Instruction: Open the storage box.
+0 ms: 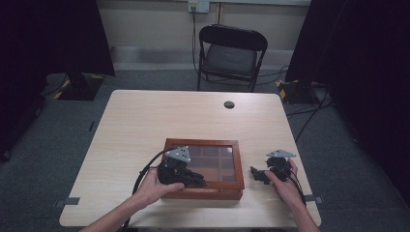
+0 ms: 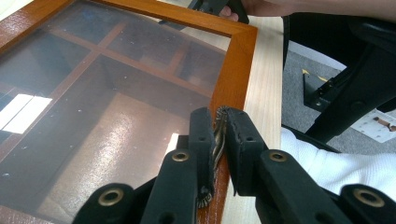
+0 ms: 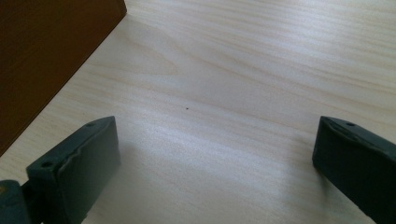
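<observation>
Wooden box [image 1: 205, 169] with a glass lid sits on the near half of the tabletop [image 1: 145, 121], its front edge close to the person's side. Through the glass [image 2: 107, 93] wooden dividers split the inside into compartments; the glare and reflections keep me from telling whether anything lies in them.

Left hand-held gripper [image 1: 193, 180] lies over the box's near edge, held by the left hand [image 1: 154, 186]. In the left gripper view its jaws are clenched on a small brass-coloured metal fitting [image 2: 218, 135] at the lid's frame [image 2: 236, 74]; the fitting sits pinched between the two black pads, right against the reddish wood.

Right hand-held gripper [image 1: 258, 175] rests just beside the box's right side, apart from it, held low over the tabletop by the right hand [image 1: 285, 186]. In the right gripper view its jaws stand wide apart and released, with bare pale wood grain between them and the box's dark side wall [image 3: 46, 60] at the upper left.

A black folding chair [image 1: 231, 55] stands beyond the far edge of the tabletop.
</observation>
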Motion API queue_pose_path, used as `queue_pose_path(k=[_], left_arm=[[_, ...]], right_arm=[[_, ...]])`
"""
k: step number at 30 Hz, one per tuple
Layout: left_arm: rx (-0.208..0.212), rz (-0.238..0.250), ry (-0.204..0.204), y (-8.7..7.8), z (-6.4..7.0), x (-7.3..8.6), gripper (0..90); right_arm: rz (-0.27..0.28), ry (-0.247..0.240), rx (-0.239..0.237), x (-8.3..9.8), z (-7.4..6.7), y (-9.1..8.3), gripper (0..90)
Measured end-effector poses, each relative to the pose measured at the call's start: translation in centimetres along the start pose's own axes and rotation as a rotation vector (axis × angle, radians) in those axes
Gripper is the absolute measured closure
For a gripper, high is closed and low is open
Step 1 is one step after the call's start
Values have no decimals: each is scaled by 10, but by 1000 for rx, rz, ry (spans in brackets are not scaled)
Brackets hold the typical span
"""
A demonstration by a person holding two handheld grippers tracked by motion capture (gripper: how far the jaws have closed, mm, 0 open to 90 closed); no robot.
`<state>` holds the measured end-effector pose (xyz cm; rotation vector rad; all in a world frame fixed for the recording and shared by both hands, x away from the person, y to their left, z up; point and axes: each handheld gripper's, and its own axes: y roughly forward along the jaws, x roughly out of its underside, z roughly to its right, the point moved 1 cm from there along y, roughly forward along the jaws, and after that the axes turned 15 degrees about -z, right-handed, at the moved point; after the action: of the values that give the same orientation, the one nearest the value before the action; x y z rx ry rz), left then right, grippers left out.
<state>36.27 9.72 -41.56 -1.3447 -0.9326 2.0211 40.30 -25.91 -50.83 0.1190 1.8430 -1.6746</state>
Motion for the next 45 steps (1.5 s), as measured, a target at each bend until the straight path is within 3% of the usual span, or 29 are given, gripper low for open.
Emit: queue_pose_path(k=[13, 44, 45], left_arm=[[-2, 22, -15, -9, 0, -6, 812], [-11, -5, -31, -26, -1, -20, 811], [-1, 12, -37, -26, -1, -21, 810]], right_arm=[[0, 0, 0, 0, 0, 0, 0], [-2, 0, -2, 0, 0, 0, 0], [-2, -1, -1, 0, 0, 0, 0]])
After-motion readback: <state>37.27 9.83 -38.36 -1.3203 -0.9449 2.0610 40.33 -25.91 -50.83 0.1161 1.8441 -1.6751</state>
